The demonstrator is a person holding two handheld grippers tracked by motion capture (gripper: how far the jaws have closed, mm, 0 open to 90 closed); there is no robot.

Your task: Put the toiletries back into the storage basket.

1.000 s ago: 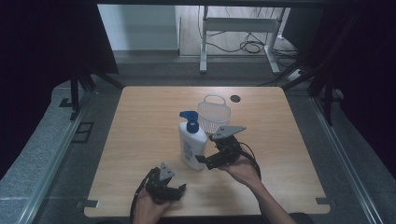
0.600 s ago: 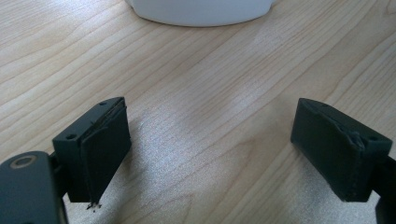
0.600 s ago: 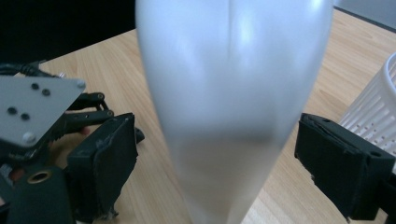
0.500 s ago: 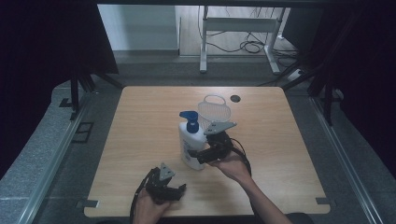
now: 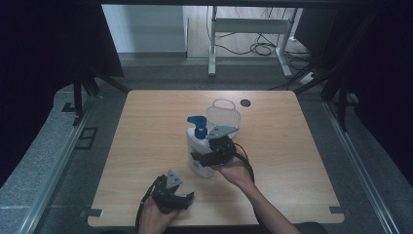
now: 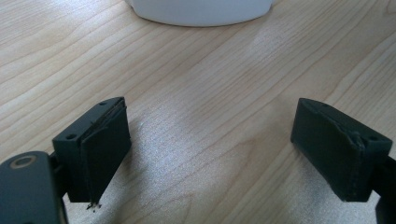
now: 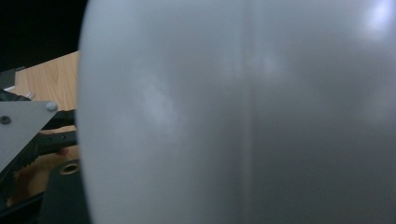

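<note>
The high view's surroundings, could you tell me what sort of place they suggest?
Probably a lab recording station: a bare wooden table fenced by dark curtains and metal rails, with loose cables on the floor behind.

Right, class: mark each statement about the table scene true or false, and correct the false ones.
1. The pump bottle stands upright. True.
2. Its pump head is red. False: it is blue.
3. The left claw is open with bare table between its jaws. True.
4. The mesh basket lies at the table's near edge. False: it stands behind the bottle.
5. The right claw is at the bottle. True.
</note>
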